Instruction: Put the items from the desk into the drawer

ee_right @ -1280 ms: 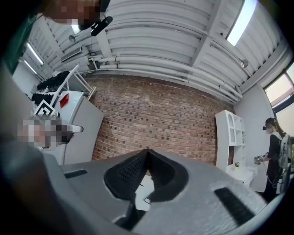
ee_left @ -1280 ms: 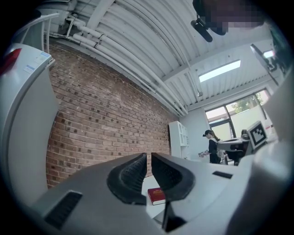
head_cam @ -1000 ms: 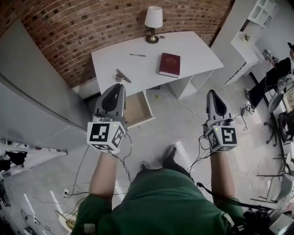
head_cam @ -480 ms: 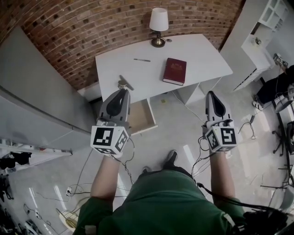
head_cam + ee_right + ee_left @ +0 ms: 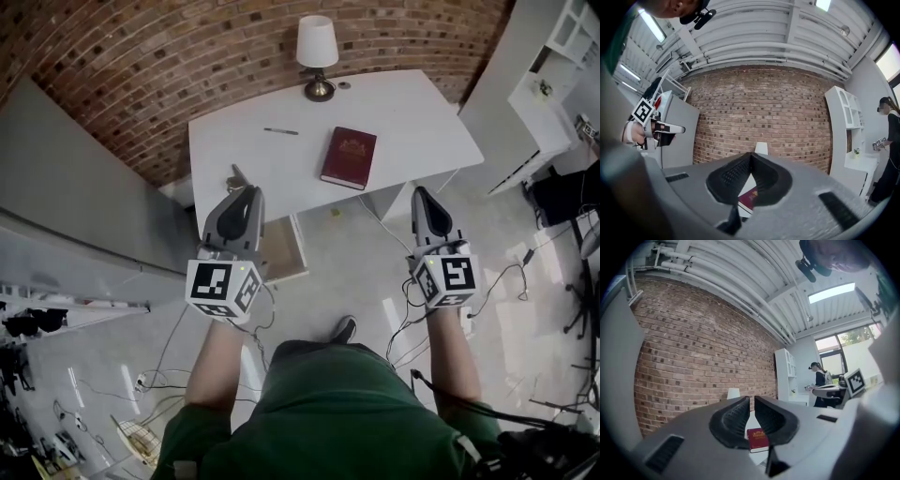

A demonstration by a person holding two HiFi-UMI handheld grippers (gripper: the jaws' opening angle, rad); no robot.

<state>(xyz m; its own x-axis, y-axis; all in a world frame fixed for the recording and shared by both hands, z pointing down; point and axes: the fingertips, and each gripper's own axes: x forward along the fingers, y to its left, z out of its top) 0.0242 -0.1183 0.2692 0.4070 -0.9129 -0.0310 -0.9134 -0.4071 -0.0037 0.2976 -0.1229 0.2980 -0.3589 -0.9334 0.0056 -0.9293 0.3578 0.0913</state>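
Observation:
A white desk (image 5: 412,112) stands against the brick wall. On it lie a dark red book (image 5: 349,157), a pen (image 5: 280,131) and a small grey tool (image 5: 234,176) by the front left edge. A wooden drawer (image 5: 284,251) hangs pulled out under the desk. My left gripper (image 5: 249,191) hovers over the desk's front edge and the drawer, its jaws together and holding nothing. My right gripper (image 5: 418,192) is shut and empty, over the floor right of the drawer. The book (image 5: 758,440) shows below the left gripper (image 5: 752,398), and the book (image 5: 749,199) below the right gripper (image 5: 750,154).
A table lamp (image 5: 319,54) stands at the desk's back edge. A tall grey cabinet (image 5: 84,216) is at the left and white shelving (image 5: 548,89) at the right. Cables (image 5: 408,305) trail across the floor. A person (image 5: 820,380) stands far off by the shelves.
Both grippers have moved forward toward the desk. The left one now overlaps the desk's front edge and hides part of the drawer. Nothing on the desk has moved.

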